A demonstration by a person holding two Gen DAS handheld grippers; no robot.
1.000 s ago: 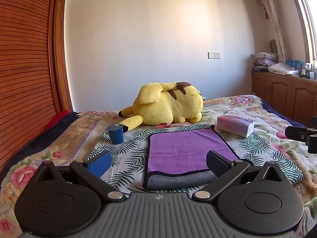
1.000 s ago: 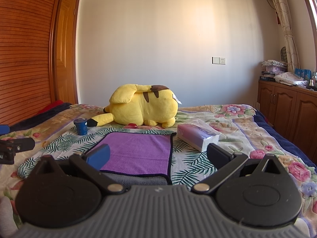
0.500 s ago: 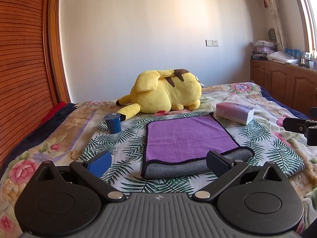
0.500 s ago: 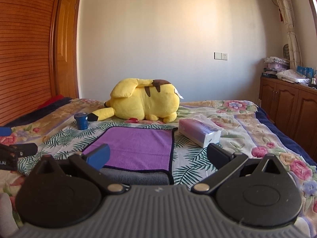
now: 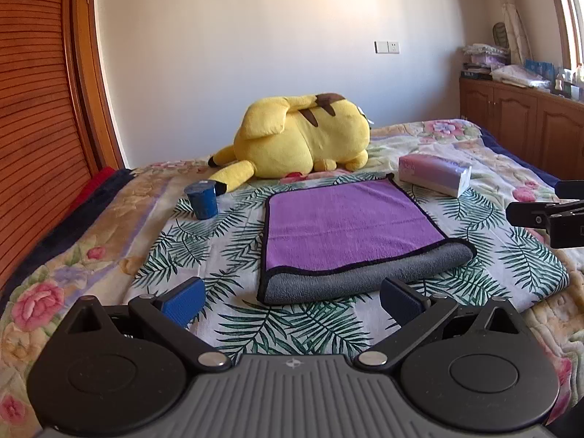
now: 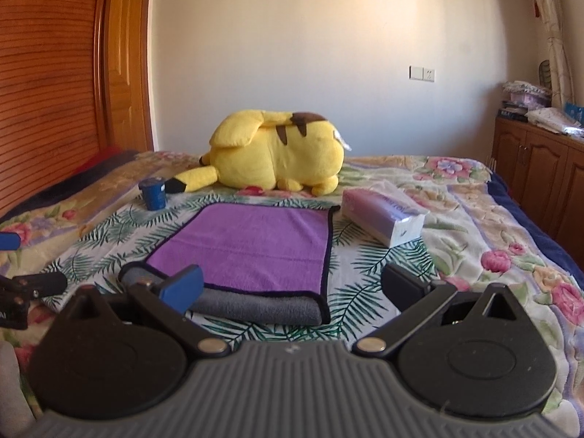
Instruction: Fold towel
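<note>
The towel (image 5: pixel 343 222) lies folded on the bed, purple face up with a grey layer showing along its near edge; it also shows in the right wrist view (image 6: pixel 248 248). My left gripper (image 5: pixel 292 301) is open and empty, held just short of the towel's near edge. My right gripper (image 6: pixel 292 286) is open and empty, near the towel's near right corner, and its left finger overlaps the grey edge in view. The right gripper's tip shows at the right edge of the left wrist view (image 5: pixel 547 215).
A yellow plush toy (image 5: pixel 299 135) lies behind the towel. A blue cup (image 5: pixel 202 199) stands to the towel's left. A tissue pack (image 5: pixel 434 175) lies at its back right. Wooden cabinets (image 5: pixel 518 124) stand to the right, a wooden wardrobe (image 5: pixel 36 109) to the left.
Both grippers have risen and pulled back a little from the towel, so more of the bed shows in front of it. The towel has not moved.
</note>
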